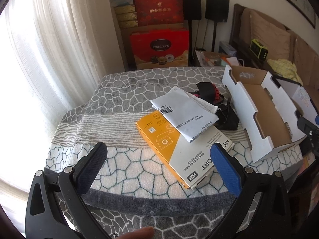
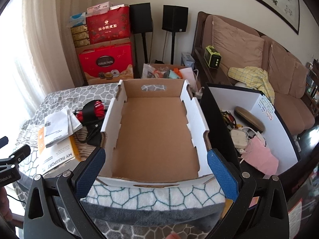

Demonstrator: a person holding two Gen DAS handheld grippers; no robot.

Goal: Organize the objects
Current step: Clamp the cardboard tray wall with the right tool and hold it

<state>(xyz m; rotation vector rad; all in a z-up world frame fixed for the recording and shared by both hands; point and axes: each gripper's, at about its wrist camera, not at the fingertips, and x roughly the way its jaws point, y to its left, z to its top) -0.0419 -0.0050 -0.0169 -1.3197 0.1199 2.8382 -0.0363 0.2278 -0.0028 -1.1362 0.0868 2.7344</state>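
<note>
The hard-drive box point(image 1: 185, 149) lies flat, long axis diagonal toward the table's point(image 1: 83, 123) near edge; left gripper point(image 1: 159, 169) and right gripper point(image 2: 155, 171) gape, holding nothing.

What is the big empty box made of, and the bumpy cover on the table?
The box looks like corrugated cardboard: matte brown inside, white outside, with wavy ridges showing on its cut edges. The table cover seems to be soft plush fabric, maybe fleece or towelling; its surface looks fuzzy and it drapes over the edge.
</note>
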